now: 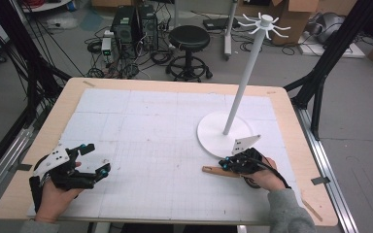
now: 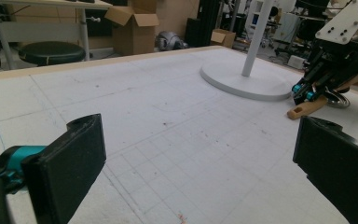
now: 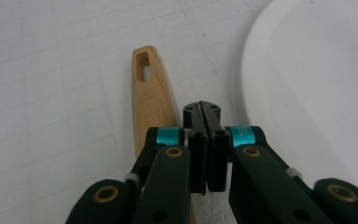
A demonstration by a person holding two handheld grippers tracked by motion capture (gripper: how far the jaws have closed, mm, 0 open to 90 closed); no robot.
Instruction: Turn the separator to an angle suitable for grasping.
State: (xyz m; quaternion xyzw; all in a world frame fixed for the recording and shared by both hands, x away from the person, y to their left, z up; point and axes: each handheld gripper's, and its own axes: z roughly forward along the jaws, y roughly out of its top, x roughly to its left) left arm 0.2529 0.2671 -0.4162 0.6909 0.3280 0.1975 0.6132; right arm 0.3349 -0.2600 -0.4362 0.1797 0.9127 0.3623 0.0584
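Right gripper (image 1: 227,165) parked over the wooden utensil, grab not made yet

Its fingers (image 3: 196,140) look pressed flat together with nothing between them, sitting just above the wooden handle (image 3: 150,95), which lies on the worktop (image 1: 155,126) near the right side, just beside the white stand base (image 1: 213,133). Left gripper (image 1: 96,159) hovers at the near left with its fingers (image 2: 70,163) spread wide, holding nothing. I'd say we're at the approach stage of picking the utensil up. Next move probably needs the right fingers opened, lowered either side of the handle, then squeezed; the hanging slot in the handle suggests the rack's hooks (image 1: 267,23) come later.
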